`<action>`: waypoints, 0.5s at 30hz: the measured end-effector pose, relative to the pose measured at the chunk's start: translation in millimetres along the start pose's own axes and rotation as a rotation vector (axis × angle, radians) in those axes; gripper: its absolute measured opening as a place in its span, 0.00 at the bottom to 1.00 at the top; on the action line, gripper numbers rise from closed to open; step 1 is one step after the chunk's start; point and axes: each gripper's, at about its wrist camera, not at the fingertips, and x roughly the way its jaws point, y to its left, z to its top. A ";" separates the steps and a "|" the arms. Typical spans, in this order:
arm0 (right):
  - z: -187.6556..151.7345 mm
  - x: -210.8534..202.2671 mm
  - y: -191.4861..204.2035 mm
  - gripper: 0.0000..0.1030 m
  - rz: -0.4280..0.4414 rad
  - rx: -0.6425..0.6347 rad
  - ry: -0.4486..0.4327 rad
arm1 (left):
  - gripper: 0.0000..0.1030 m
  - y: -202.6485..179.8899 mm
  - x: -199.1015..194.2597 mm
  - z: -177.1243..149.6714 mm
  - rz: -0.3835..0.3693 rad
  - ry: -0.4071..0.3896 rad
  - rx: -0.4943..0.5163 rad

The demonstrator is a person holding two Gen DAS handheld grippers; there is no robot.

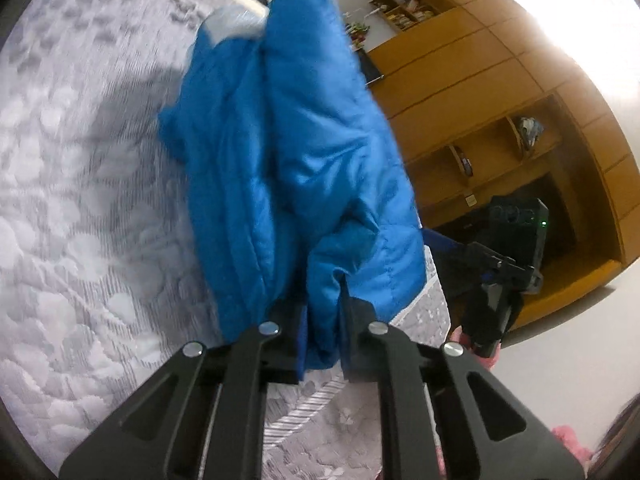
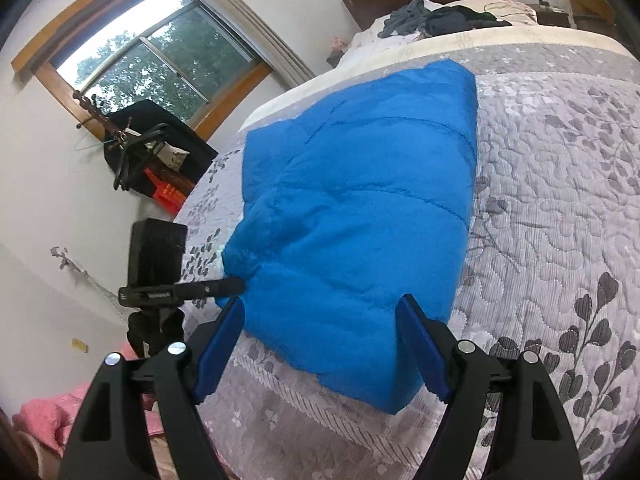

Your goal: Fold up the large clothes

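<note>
Open quilt [image 2: 560,208] right of blue jacket [image 2: 360,208]

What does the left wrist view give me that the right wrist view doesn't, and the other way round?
Only the left wrist view: the wooden shelving, and the left gripper shut on a bunched edge of the blue jacket. Only the right wrist view: the window, the dark clothes pile, and the right gripper open around the jacket's near end. Both: the jacket on the grey quilt.
</note>
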 end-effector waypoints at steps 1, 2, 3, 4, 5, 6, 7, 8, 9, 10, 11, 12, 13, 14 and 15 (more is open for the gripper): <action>0.3 0.1 0.0 0.78 -0.005 0.001 -0.001 | 0.11 -1.8 -0.3 0.9 0.002 -0.005 0.012; 0.4 -0.4 0.3 0.78 -0.012 0.003 -0.002 | 0.14 -6.9 -2.7 -0.5 0.010 -0.009 0.026; -0.5 -1.2 0.9 0.78 -0.014 0.004 -0.003 | 0.15 -15.3 -5.7 -1.3 0.028 -0.015 0.051; -1.3 -2.9 1.5 0.77 -0.014 0.005 -0.004 | 0.18 -20.0 -8.2 -1.6 0.041 -0.024 0.070; -2.5 -4.9 2.8 0.77 -0.017 0.006 -0.008 | 0.26 -27.8 -12.9 -1.9 0.067 -0.040 0.092; -3.7 -7.2 3.9 0.79 -0.027 0.006 -0.015 | 0.31 -33.1 -16.1 -2.1 0.079 -0.049 0.103; -5.4 -11.2 6.0 0.81 -0.053 0.005 -0.032 | 0.41 -39.3 -20.1 -2.5 0.084 -0.059 0.113; -7.3 -15.1 8.4 0.89 -0.093 0.003 -0.049 | 0.52 -48.2 -26.6 -3.7 0.088 -0.080 0.122; -8.8 -17.2 9.8 0.93 -0.125 -0.001 -0.061 | 0.56 -54.9 -31.4 -4.5 0.103 -0.099 0.132; -11.7 -20.1 14.7 0.94 -0.186 -0.015 -0.073 | 0.65 -62.7 -35.2 -6.0 0.138 -0.117 0.148; -14.4 -21.4 19.4 0.96 -0.231 -0.030 -0.077 | 0.73 -73.7 -39.3 -8.4 0.199 -0.141 0.176; -18.5 -22.1 26.9 0.96 -0.299 -0.055 -0.077 | 0.76 -82.5 -41.1 -9.5 0.233 -0.153 0.192; -21.4 -22.1 32.5 0.96 -0.344 -0.070 -0.075 | 0.79 -90.0 -42.7 -11.2 0.264 -0.166 0.207; -24.1 -21.6 37.3 0.96 -0.385 -0.082 -0.074 | 0.83 -97.4 -43.7 -13.3 0.291 -0.178 0.219; -26.4 -21.3 41.6 0.96 -0.424 -0.090 -0.072 | 0.85 -104.6 -44.3 -15.9 0.330 -0.189 0.226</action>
